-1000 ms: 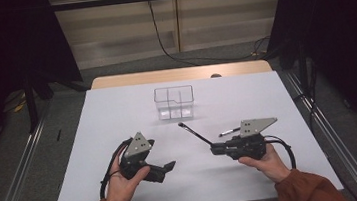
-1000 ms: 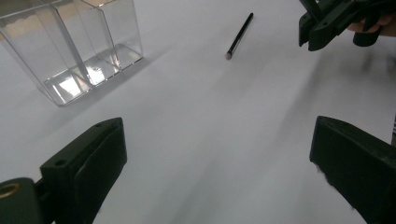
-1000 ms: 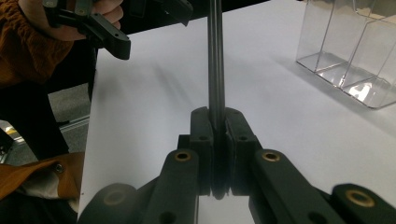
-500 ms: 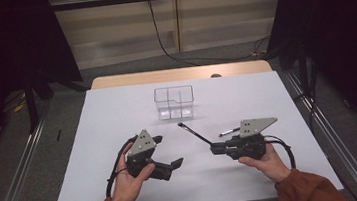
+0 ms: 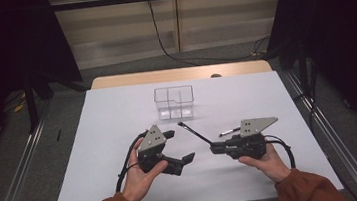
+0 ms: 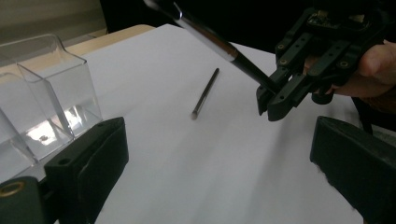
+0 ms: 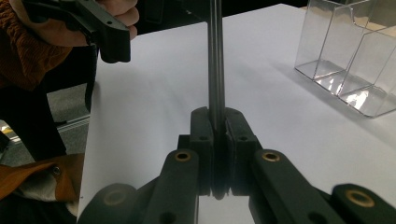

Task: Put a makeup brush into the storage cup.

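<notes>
My right gripper (image 5: pixel 215 149) is shut on one end of a thin black stick (image 5: pixel 193 131) with a silver band, which slants up and to the left above the white table. The right gripper view shows the stick (image 7: pixel 215 56) rising straight out of the closed jaws (image 7: pixel 217 126). Just left of the stick, my left gripper (image 5: pixel 180 145) stands open and holds nothing. From the left gripper view, its open jaws (image 6: pixel 219 163) frame the right gripper (image 6: pixel 289 88) and the stick (image 6: pixel 210 37). A second thin stick (image 5: pixel 227 132) (image 6: pixel 205 93) lies flat on the table.
A clear plastic holder (image 5: pixel 174 102) (image 6: pixel 42 93) (image 7: pixel 350 60) with several compartments stands upright behind the grippers at the table's middle. A white sheet (image 5: pixel 109 133) covers the table. Metal rails run along both sides, and a cable hangs behind the far edge.
My left gripper has moved right, closer to the held stick. The right gripper and its stick have stayed in place.
</notes>
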Demonstrator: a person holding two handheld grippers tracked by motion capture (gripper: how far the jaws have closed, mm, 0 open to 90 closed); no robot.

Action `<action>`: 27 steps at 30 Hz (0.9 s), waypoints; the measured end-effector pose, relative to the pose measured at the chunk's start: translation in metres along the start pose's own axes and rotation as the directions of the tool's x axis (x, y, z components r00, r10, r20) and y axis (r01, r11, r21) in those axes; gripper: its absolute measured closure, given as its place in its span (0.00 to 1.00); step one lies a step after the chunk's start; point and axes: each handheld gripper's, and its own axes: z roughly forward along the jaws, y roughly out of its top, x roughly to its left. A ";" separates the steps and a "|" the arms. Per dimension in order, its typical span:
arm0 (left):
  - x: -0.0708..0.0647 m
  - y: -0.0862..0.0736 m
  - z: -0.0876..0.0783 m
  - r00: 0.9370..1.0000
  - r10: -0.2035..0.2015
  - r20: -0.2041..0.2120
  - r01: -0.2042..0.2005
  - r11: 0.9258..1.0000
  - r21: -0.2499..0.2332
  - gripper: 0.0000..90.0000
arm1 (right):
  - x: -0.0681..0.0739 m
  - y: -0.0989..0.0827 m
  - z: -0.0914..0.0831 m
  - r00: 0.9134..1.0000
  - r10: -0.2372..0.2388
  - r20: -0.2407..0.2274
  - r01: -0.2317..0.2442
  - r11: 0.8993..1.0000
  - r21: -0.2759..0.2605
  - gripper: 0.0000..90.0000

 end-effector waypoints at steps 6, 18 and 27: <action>-0.002 0.009 0.012 0.999 0.030 0.025 -0.030 0.999 -0.028 0.06 | -0.001 0.000 0.000 1.000 0.003 0.004 -0.003 1.000 0.001 0.94; -0.005 0.017 0.026 0.999 0.014 0.033 -0.014 1.000 -0.006 0.10 | -0.002 0.001 -0.001 1.000 0.003 0.006 -0.003 1.000 -0.006 0.94; -0.007 0.020 0.028 0.999 -0.001 0.044 0.002 1.000 -0.026 0.29 | -0.002 0.000 0.000 1.000 0.004 0.000 -0.004 1.000 -0.001 0.94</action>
